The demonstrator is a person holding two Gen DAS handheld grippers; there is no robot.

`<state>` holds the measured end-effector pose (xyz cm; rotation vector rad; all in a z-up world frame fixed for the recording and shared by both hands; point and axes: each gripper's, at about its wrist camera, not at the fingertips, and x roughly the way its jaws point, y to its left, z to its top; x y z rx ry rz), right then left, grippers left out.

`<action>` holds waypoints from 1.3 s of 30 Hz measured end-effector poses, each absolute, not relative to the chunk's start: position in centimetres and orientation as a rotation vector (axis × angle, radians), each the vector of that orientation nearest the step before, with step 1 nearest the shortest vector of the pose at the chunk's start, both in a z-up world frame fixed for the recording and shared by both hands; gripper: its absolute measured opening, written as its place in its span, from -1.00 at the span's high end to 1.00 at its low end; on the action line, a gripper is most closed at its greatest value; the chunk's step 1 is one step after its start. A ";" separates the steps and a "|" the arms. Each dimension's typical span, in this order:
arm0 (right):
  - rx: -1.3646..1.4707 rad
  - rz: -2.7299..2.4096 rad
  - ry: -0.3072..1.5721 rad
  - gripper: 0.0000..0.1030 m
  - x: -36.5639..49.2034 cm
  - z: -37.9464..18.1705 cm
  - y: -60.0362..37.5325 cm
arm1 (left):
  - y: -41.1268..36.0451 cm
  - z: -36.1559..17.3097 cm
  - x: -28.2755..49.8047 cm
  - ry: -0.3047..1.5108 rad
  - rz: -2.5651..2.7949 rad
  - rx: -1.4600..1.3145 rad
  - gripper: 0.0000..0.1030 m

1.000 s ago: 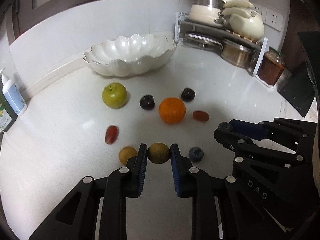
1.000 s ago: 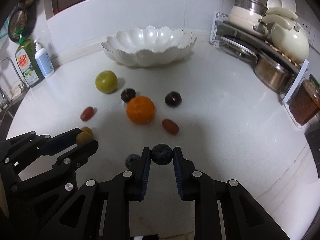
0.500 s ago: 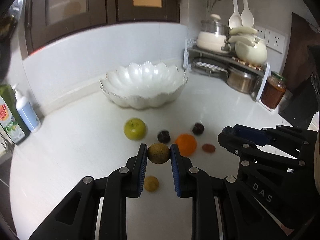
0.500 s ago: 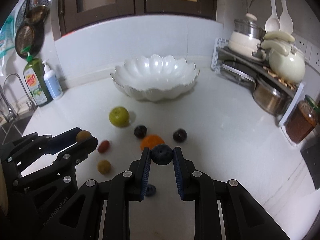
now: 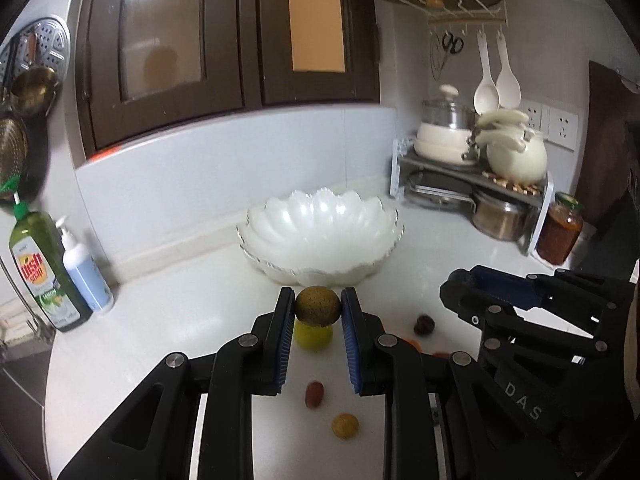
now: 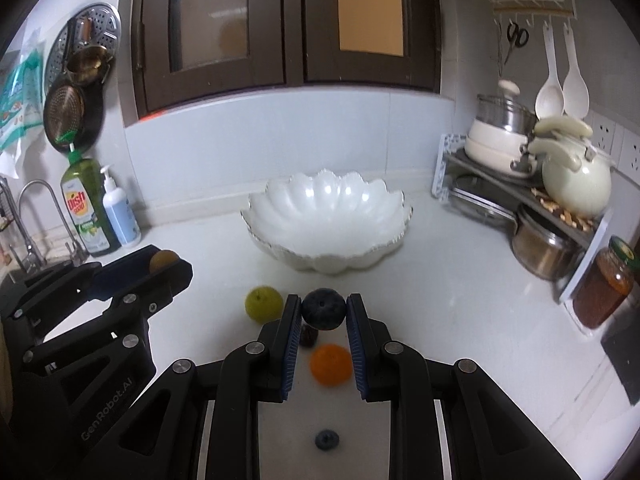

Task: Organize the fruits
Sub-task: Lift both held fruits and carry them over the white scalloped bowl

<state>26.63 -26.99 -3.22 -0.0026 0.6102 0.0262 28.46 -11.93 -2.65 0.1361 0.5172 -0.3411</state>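
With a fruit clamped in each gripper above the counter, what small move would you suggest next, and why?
Probably carry both forward until they hang over the white scalloped bowl. The left gripper is shut on a brownish-green round fruit, the right gripper on a blueberry; both sit short of the bowl's near rim, and the bowl looks empty.

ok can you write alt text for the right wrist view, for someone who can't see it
The right gripper pinches a dark blueberry above a white kitchen counter, pointing towards an empty scalloped white bowl. Below it lie an orange, a green apple and another blueberry. At left, the left gripper holds a small brownish fruit.
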 end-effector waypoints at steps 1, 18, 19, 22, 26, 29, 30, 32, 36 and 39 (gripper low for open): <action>-0.001 0.026 0.597 0.53 26.8 -2.9 -26.9 | -11.8 -2.4 28.6 0.507 -0.337 0.134 0.53; -0.006 0.015 0.485 0.53 31.1 0.4 -25.9 | -11.1 -0.2 34.1 0.489 -0.310 0.082 0.53; -0.007 0.012 0.481 0.53 31.5 0.5 -25.9 | -11.1 -0.1 34.5 0.486 -0.304 0.085 0.53; -0.010 0.007 0.479 0.53 32.5 0.9 -26.0 | -11.3 0.4 35.7 0.485 -0.302 0.089 0.53; 0.007 0.004 0.497 0.53 34.3 1.2 -26.4 | -11.5 0.9 37.3 0.488 -0.296 0.085 0.53; 0.002 -0.008 0.512 0.53 35.9 1.3 -26.8 | -11.9 1.3 38.5 0.486 -0.289 0.098 0.53; 0.002 -0.010 0.516 0.53 36.4 1.3 -26.9 | -12.0 1.4 38.9 0.489 -0.289 0.100 0.53; 0.007 -0.014 0.524 0.53 37.1 1.5 -27.2 | -12.2 1.5 39.8 0.500 -0.292 0.096 0.53; 0.004 -0.026 0.541 0.53 38.9 1.6 -27.8 | -12.7 1.7 41.6 0.514 -0.286 0.101 0.53; 0.004 -0.027 0.557 0.53 40.2 1.6 -28.3 | -13.3 1.8 42.8 0.523 -0.282 0.114 0.53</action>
